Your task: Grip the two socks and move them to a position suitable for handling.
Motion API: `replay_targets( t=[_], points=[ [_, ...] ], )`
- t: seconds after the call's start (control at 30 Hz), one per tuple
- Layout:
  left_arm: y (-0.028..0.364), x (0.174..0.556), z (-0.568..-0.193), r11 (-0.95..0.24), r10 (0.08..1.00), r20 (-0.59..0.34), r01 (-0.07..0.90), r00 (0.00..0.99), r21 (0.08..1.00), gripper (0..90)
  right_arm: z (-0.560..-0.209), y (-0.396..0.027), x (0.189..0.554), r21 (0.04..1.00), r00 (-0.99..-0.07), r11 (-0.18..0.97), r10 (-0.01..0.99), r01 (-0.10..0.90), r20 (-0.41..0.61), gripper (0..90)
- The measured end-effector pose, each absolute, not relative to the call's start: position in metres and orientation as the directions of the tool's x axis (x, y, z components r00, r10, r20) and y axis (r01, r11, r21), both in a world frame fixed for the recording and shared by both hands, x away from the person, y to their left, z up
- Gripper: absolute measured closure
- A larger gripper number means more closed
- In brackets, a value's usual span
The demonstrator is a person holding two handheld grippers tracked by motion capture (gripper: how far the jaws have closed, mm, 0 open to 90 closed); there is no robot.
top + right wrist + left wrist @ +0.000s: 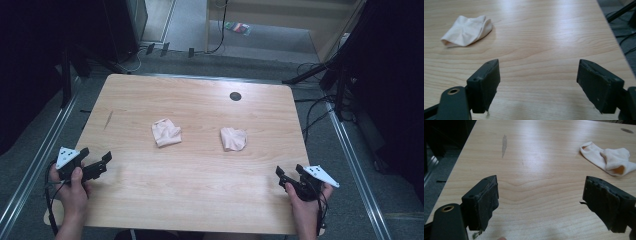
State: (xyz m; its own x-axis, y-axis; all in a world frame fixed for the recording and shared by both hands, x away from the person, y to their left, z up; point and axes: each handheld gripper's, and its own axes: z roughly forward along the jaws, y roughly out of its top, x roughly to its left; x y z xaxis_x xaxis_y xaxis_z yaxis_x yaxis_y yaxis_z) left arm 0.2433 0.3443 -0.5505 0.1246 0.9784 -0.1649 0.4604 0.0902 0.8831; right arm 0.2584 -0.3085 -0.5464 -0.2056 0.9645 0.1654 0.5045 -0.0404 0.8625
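Two pale socks lie ahead: left sock beyond my left gripper, right sock beyond my right gripper; both jaws spread, empty.

right gripper: jaws wide apart, nothing between | folded sock: on table, well apart

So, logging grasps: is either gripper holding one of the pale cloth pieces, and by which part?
Nothing held: left gripper and right gripper are open, apart from both cloths.
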Motion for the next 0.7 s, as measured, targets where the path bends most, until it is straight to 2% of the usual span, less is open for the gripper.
replay_targets(
  t=[0.1,0.3,0.7],
  points=[
    [0.344,0.245,-0.551,0.099,0.984,-0.155,0.463,0.084,0.881,13.9,-0.542,-0.311,0.256,0.866,-0.195,-0.063,0.964,0.497,0.182,20.2],
    [0.341,0.247,-0.55,0.08,0.987,-0.136,0.478,0.083,0.875,13.9,-0.523,-0.304,0.254,0.883,-0.176,-0.066,0.97,0.464,0.165,21.3],
    [0.342,0.247,-0.55,0.078,0.985,-0.14,0.48,0.096,0.874,14.0,-0.484,-0.26,0.278,0.915,-0.256,-0.053,0.952,0.401,0.167,23.8]
  ],
)
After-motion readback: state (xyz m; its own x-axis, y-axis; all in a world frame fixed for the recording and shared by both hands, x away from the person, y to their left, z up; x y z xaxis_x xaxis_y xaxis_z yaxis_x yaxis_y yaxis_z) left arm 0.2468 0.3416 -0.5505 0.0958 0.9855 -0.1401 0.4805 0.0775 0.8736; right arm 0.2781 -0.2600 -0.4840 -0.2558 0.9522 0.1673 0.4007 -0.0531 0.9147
